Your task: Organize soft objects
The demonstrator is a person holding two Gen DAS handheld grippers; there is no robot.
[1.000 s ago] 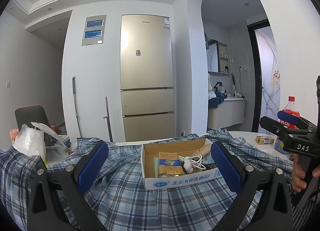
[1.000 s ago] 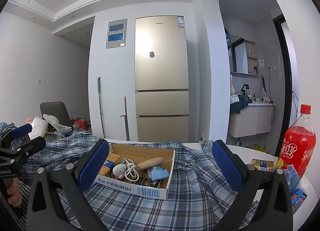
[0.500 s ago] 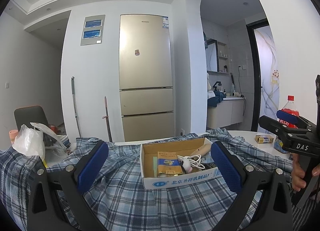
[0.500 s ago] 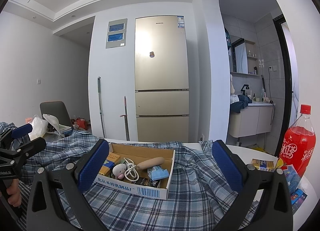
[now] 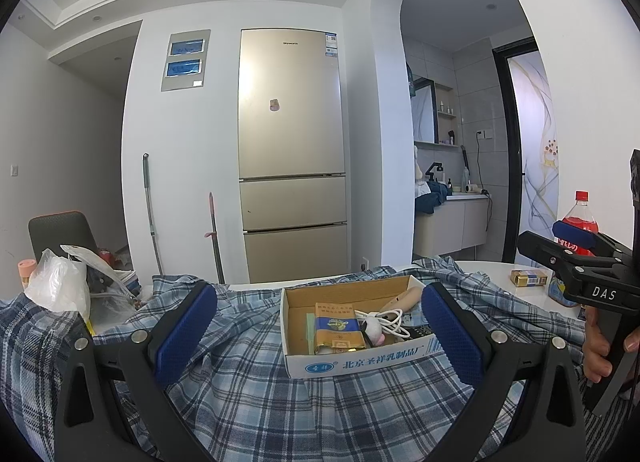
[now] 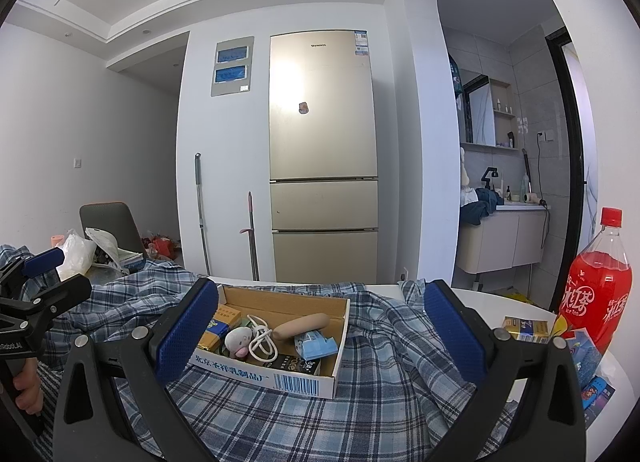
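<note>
A rumpled plaid shirt (image 5: 256,394) covers the surface across the lower frame, a cardboard box (image 5: 356,358) resting on it. My left tongs (image 5: 316,336) and right tongs (image 6: 316,336) hover wide, empty. I should move the box first.

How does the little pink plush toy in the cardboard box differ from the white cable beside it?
The plush toy is a rounded, pale lump with a pink patch; the white cable is thin and looped into a loose coil. The toy sits low among the boxes, while the cable lies across the tan handle-like item. Both are soft, small, and lie in the cardboard box on the plaid shirt.
</note>
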